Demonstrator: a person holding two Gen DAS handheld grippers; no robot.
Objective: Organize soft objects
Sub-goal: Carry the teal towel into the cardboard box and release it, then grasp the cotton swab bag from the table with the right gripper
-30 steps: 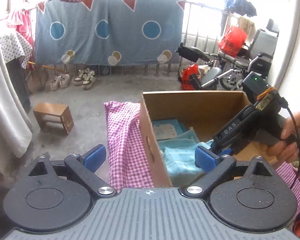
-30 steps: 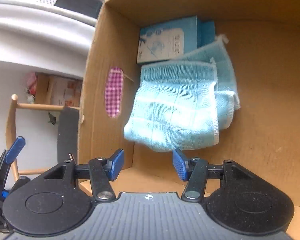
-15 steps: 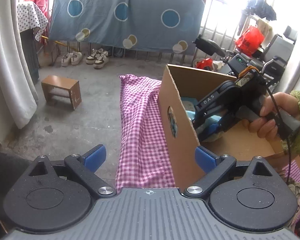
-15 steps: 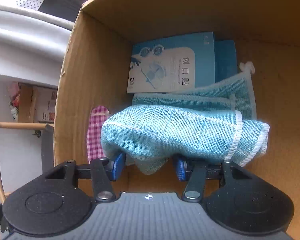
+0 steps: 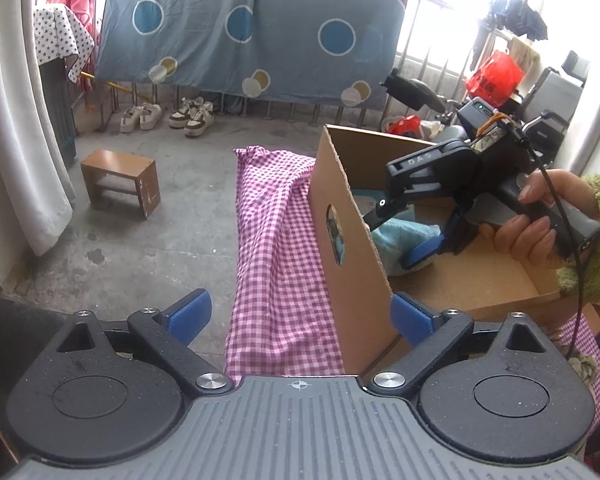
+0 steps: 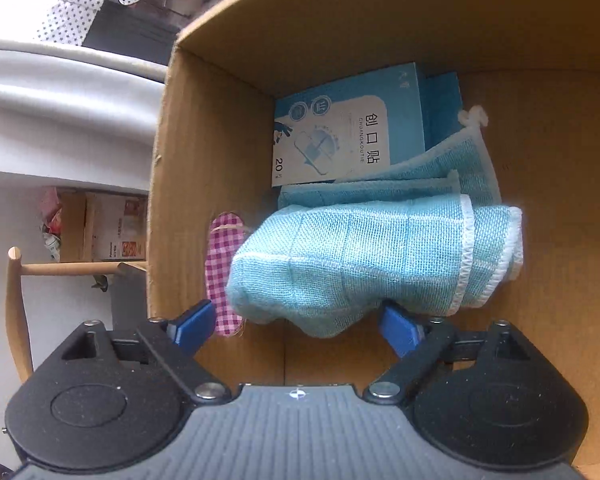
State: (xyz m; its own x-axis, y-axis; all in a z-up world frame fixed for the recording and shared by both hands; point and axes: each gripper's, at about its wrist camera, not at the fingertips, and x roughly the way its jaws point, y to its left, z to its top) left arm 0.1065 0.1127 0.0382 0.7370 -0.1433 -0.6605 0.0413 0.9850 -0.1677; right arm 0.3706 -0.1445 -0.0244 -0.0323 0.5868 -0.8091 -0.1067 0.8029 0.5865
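Both pairs of jaws stand apart: the right gripper (image 6: 294, 326) reaches into the cardboard box (image 6: 560, 152) just short of the blue towel (image 6: 364, 264), gripping nothing; the left gripper (image 5: 300, 314) straddles the box's near corner. Behind the towel, in the box's far left corner, lies a blue packet (image 6: 340, 136) printed "CHUANGKOUTIE" and "20". Pink checked cloth (image 5: 276, 232) covers the desk beside the box.
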